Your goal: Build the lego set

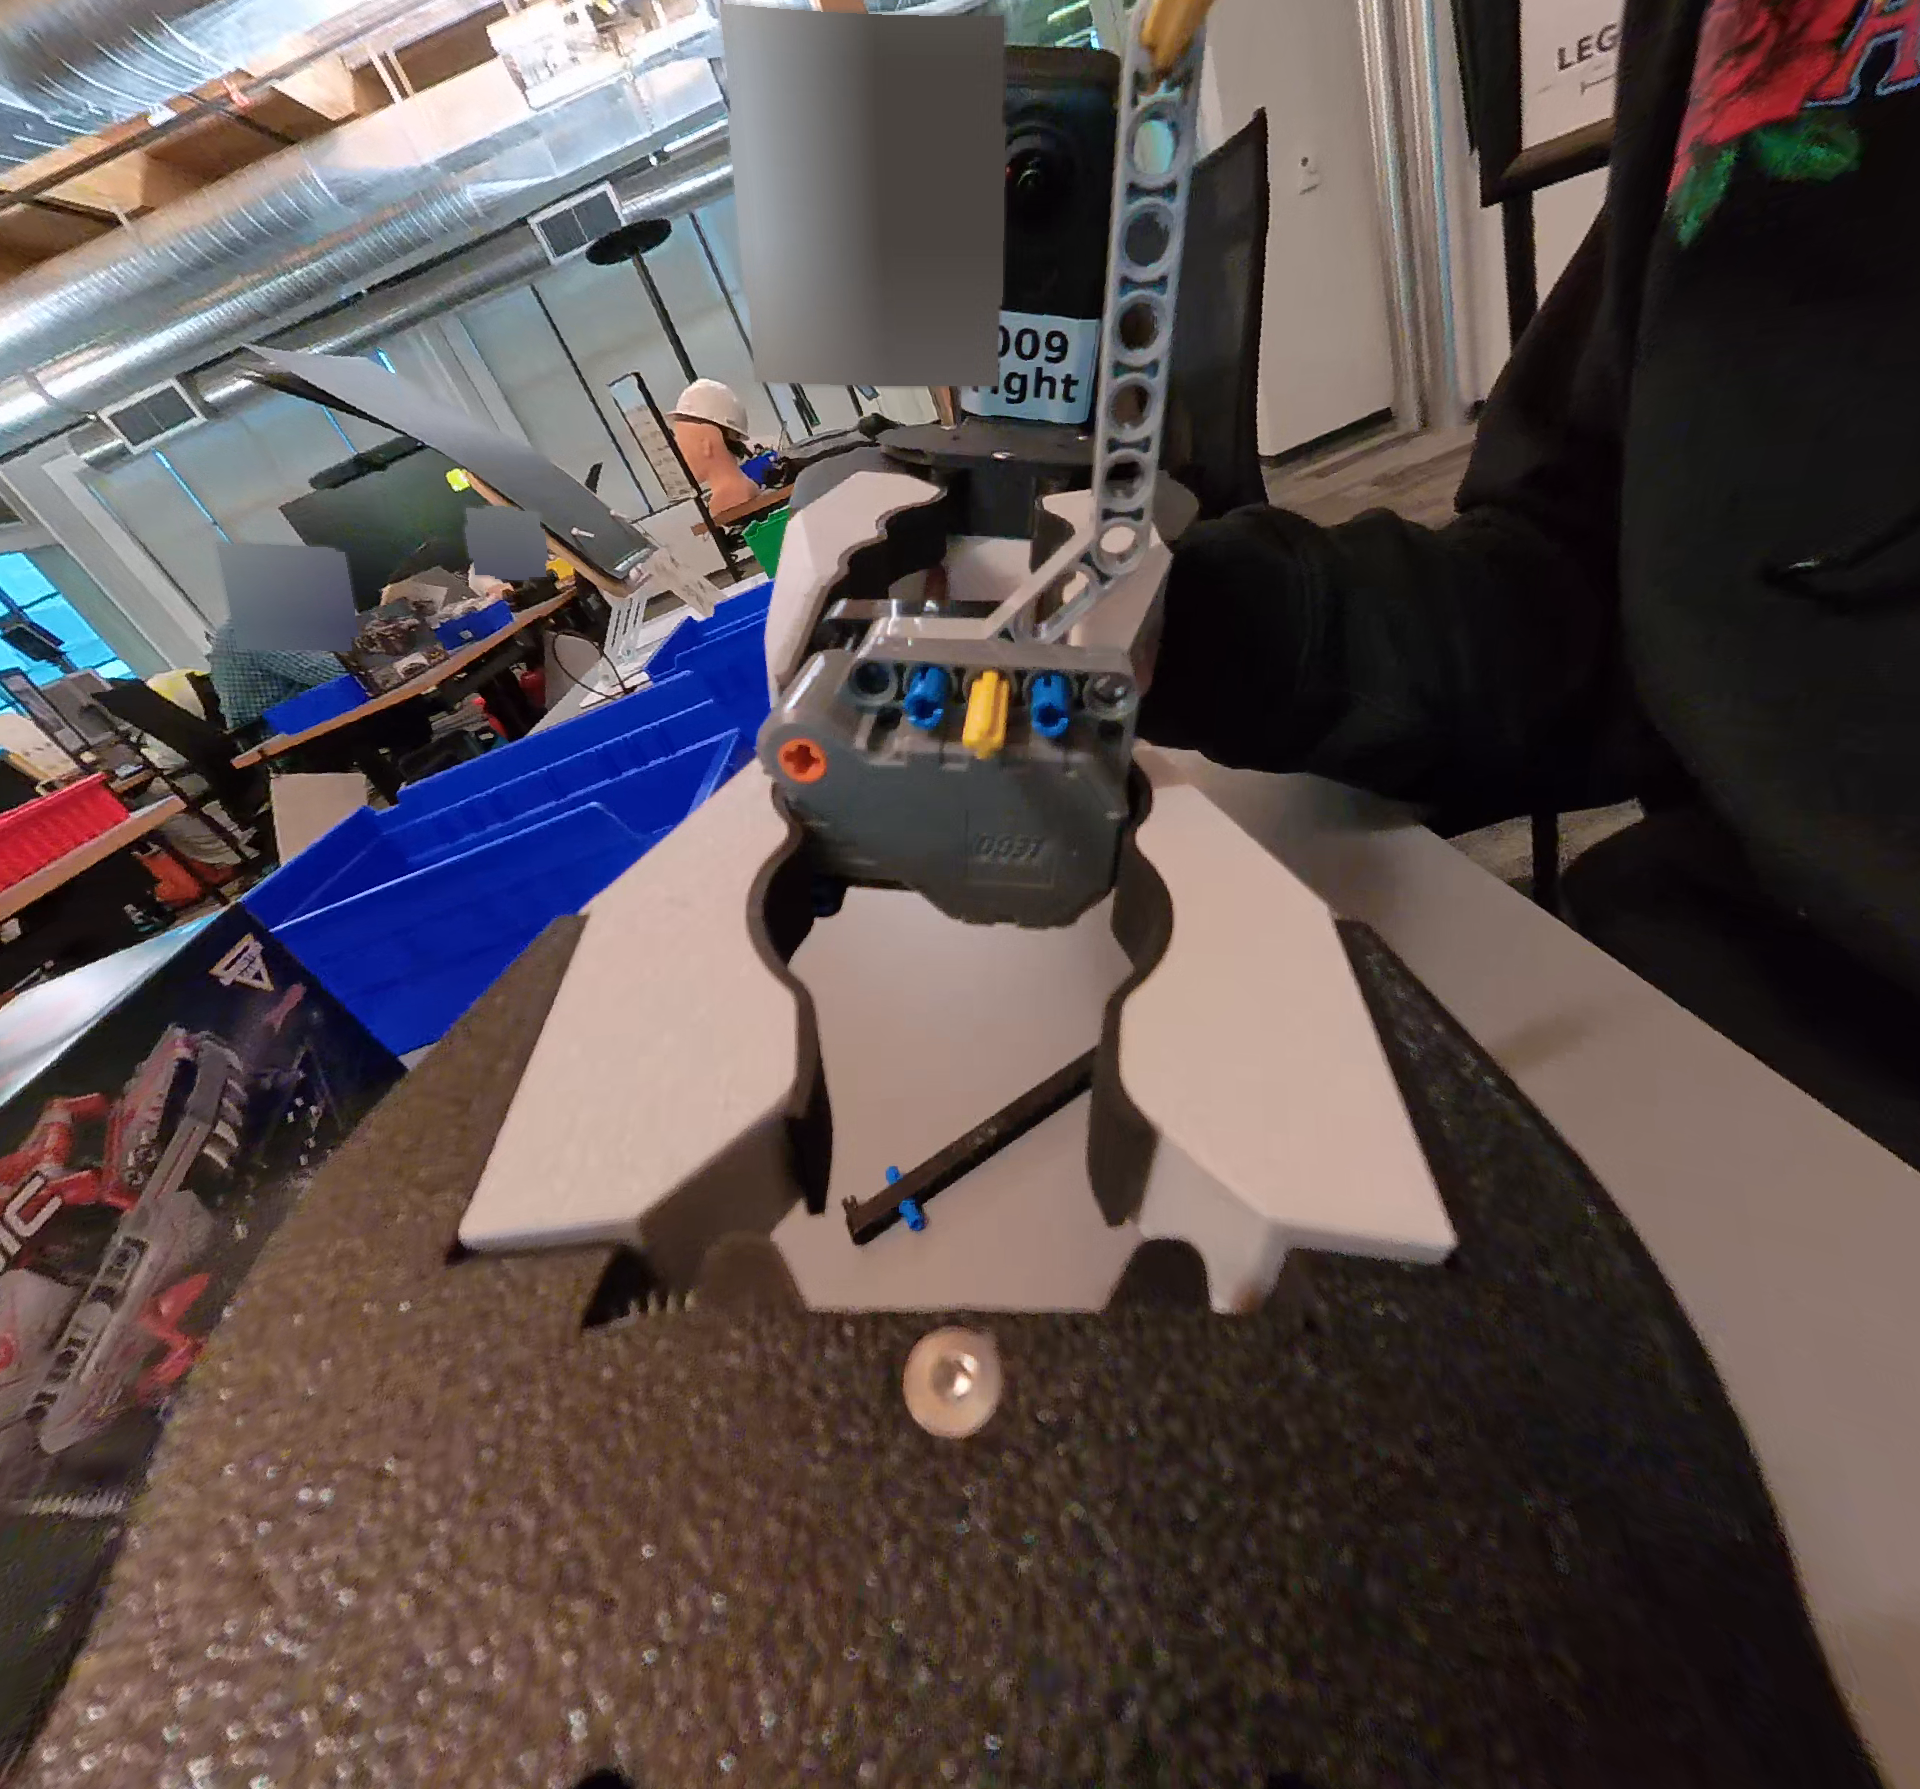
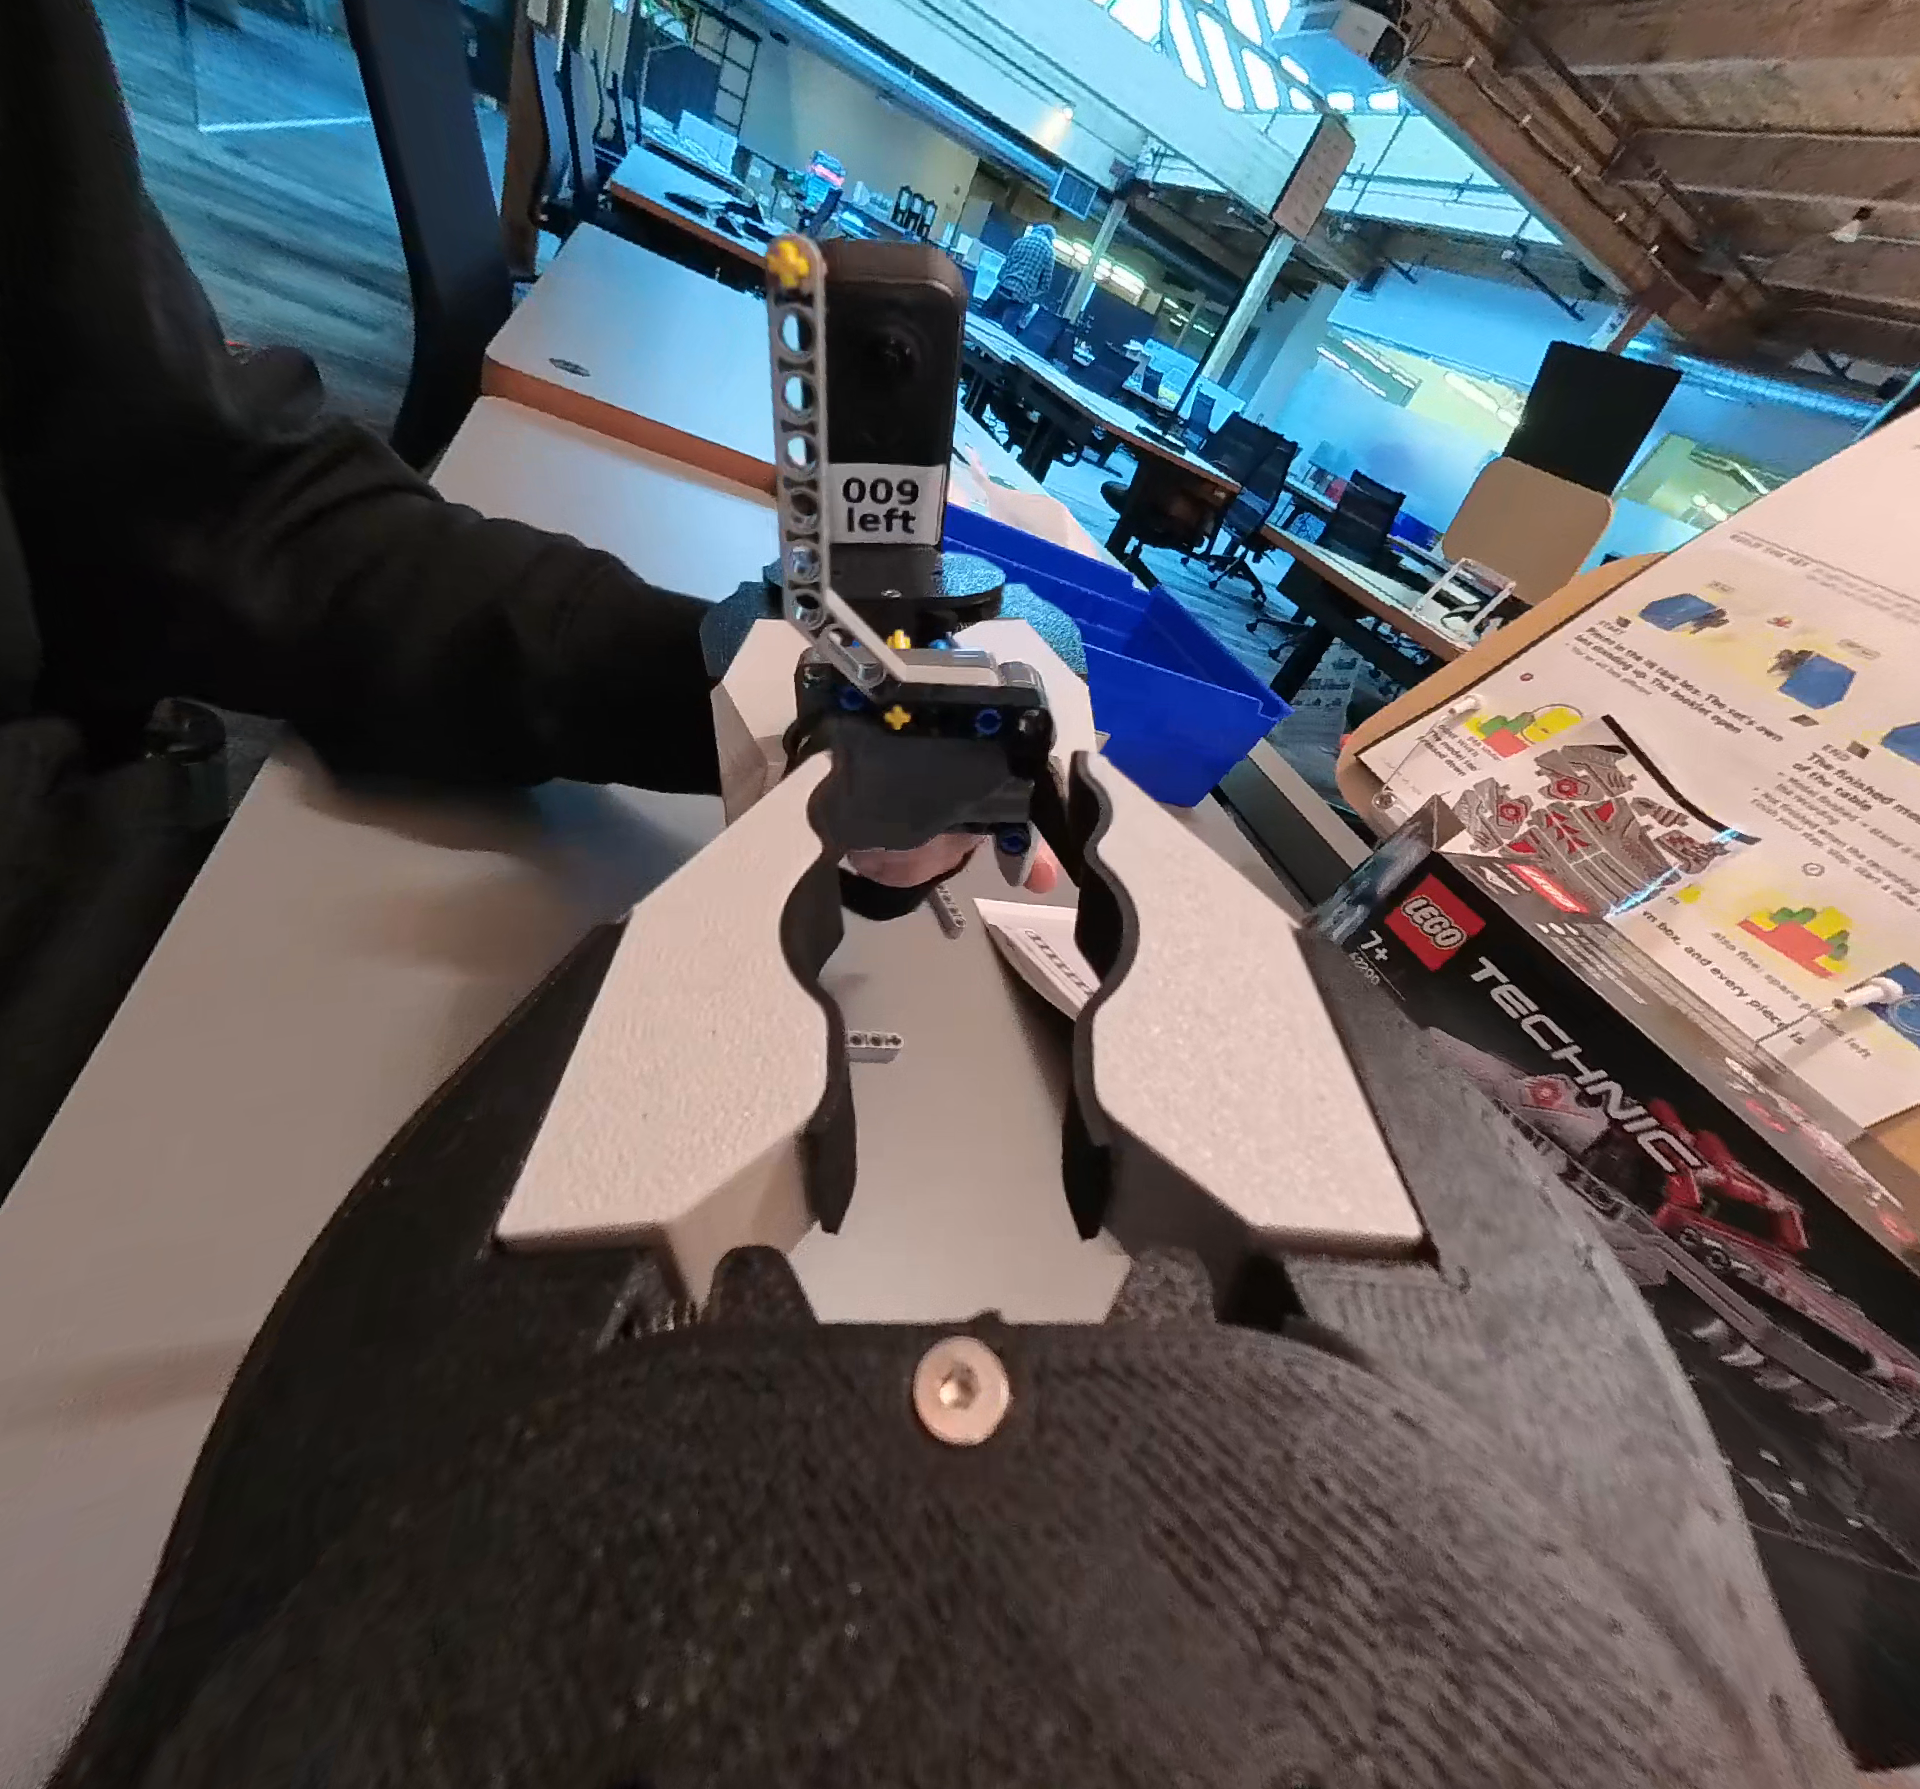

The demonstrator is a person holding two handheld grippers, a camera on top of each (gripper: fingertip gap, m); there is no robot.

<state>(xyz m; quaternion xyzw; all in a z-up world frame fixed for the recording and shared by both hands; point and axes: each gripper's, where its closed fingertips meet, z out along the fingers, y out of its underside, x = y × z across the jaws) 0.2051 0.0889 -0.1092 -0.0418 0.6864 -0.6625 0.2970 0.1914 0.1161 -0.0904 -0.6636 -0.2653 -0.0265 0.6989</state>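
A lego assembly hangs above the table between my two grippers, which face each other. It is a dark grey motor block with blue pins and a yellow axle on its front. A light grey angled beam stands up from it, with a yellow pin at the top. My left gripper is shut on the block's sides. My right gripper grips the same block from the opposite side. The beam also shows there.
A thin black rod with a blue pin lies on the white table under my left gripper. A small grey beam and a paper lie under my right gripper. The set's box, an instruction board and blue bins stand alongside. My two grippers' fingertips are within a few centimetres of each other.
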